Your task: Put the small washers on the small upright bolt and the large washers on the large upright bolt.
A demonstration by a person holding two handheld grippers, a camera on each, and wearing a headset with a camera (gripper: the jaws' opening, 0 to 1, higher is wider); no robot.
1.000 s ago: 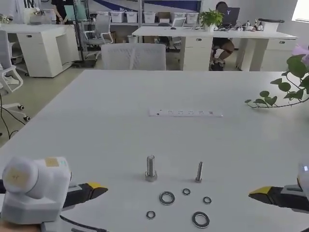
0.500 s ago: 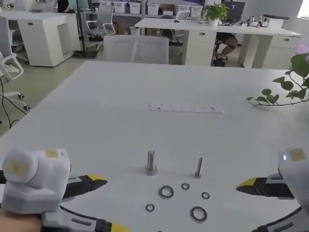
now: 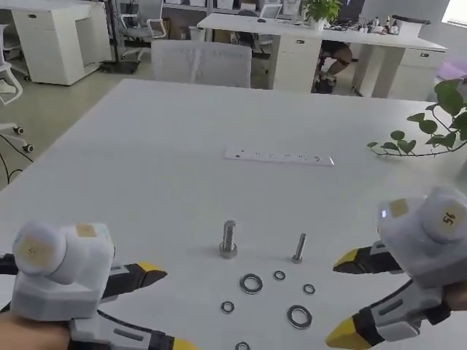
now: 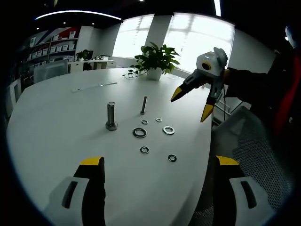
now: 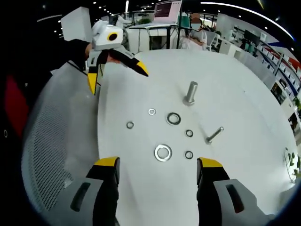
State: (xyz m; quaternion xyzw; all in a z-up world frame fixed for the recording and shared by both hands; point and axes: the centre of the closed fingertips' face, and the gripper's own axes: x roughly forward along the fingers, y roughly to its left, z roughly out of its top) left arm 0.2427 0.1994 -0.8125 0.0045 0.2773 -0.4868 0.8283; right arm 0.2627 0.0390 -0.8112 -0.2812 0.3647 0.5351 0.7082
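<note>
Right gripper in from the edge, now just right of the washers; left gripper much where it was.
Both sets of jaws spread wide, nothing held; reads as the approach before a first pick. Large bolt and small bolt stand heads-down on the table, apart, so each shank is free to take its rings; none on yet. Large washers and small washers lie flat, scattered just in front of the bolts, between the grippers. Flat rings on a smooth top: probably awkward to pinch.
</note>
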